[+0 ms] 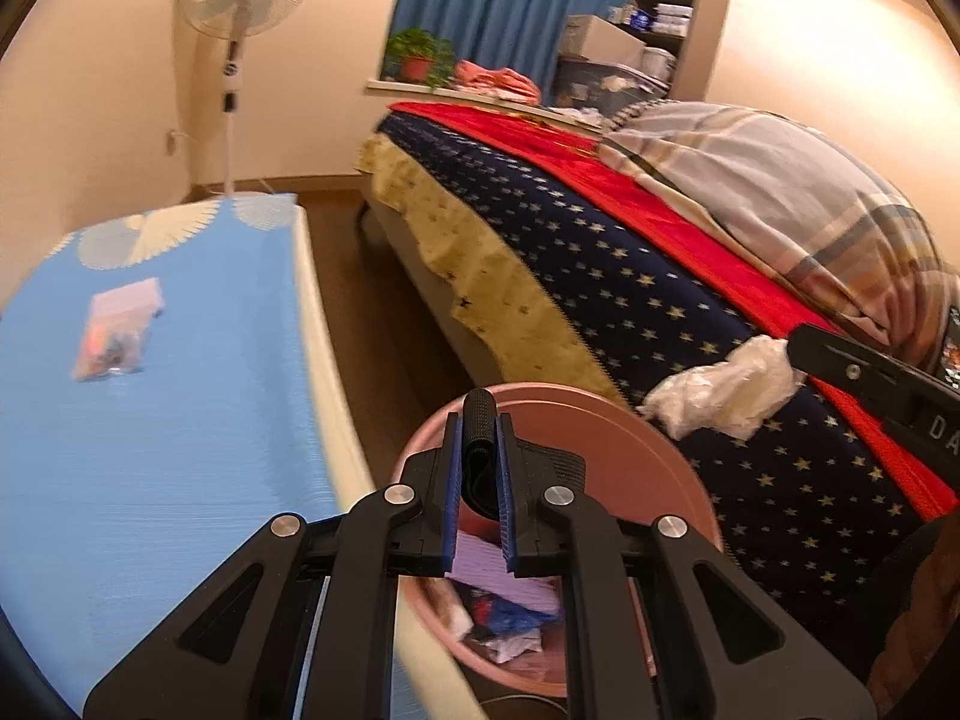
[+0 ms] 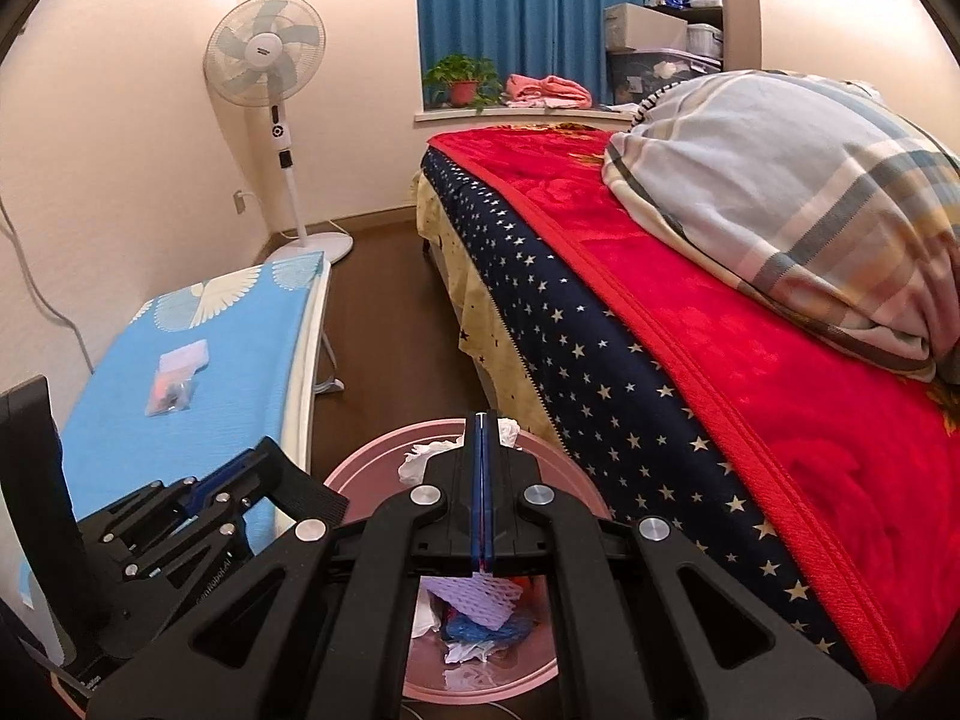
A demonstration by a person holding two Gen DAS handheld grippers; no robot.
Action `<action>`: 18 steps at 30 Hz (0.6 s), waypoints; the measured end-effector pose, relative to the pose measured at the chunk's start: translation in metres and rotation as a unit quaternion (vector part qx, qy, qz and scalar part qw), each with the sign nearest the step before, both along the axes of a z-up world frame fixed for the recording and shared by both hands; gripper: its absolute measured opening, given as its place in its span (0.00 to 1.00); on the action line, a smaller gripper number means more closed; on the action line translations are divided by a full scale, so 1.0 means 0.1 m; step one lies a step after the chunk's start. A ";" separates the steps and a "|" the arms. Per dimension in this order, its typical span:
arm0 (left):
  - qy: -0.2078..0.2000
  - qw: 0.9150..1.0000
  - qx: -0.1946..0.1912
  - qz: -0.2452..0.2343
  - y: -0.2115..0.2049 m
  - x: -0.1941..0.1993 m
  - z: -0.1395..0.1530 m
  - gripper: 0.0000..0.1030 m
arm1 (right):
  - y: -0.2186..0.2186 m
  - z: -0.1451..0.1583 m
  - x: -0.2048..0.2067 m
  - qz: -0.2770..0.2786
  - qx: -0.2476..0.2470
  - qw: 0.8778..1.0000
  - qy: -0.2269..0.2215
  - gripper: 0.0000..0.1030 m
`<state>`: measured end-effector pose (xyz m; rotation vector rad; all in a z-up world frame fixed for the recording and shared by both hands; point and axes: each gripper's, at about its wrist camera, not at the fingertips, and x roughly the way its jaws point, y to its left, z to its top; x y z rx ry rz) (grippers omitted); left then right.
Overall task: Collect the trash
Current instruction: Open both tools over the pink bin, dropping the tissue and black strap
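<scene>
Your right gripper (image 2: 483, 420) pinches a white crumpled wrapper (image 1: 720, 390) over the pink bin (image 1: 630, 438), jaws nearly together; release off-centre and it lands on the bed (image 2: 690, 312). Your left gripper (image 1: 480, 414), jaws clamped on the black bin handle (image 1: 478, 414), could tip it. The packet (image 1: 117, 330) on the blue tabletop (image 1: 198, 420) is blurred; the bin's base is hidden.

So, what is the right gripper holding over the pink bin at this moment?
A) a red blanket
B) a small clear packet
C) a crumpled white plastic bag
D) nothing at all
C: in the left wrist view the right gripper pinches a crumpled white plastic bag beside the pink bin; the small clear packet lies on the blue board.
</scene>
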<state>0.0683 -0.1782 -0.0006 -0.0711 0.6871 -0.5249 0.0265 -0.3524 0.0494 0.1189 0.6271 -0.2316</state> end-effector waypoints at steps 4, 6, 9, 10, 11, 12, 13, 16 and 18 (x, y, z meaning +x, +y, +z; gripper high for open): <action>0.004 1.000 -0.001 -0.019 -0.06 0.02 -0.06 0.36 | -0.01 -0.02 0.02 -0.013 -0.009 1.000 0.002 0.25; 0.007 1.000 -0.004 -0.012 -0.03 0.04 -0.08 0.36 | 0.00 -0.02 0.02 -0.016 -0.012 1.000 -0.001 0.34; 0.006 1.000 -0.005 0.002 0.05 0.07 -0.09 0.36 | 0.03 -0.03 0.03 -0.012 -0.016 1.000 -0.004 0.34; 0.005 1.000 -0.005 0.006 0.08 0.08 -0.09 0.36 | 0.04 -0.03 0.04 -0.010 -0.015 1.000 -0.006 0.34; 0.004 1.000 -0.004 0.009 0.10 0.08 -0.08 0.36 | 0.06 -0.03 0.04 -0.007 -0.014 1.000 -0.008 0.34; 0.003 1.000 -0.003 0.012 0.12 0.09 -0.08 0.36 | 0.08 -0.03 0.05 -0.003 -0.011 1.000 -0.012 0.34; -0.001 1.000 -0.002 0.018 0.15 0.09 -0.08 0.36 | 0.09 -0.02 0.05 0.000 -0.010 1.000 -0.014 0.34; -0.007 0.999 -0.002 0.032 0.25 0.11 -0.06 0.36 | 0.16 -0.01 0.07 0.013 -0.008 1.000 -0.026 0.34; -0.010 0.999 -0.003 0.043 0.34 0.13 -0.05 0.36 | 0.22 0.00 0.08 0.023 -0.005 0.999 -0.034 0.34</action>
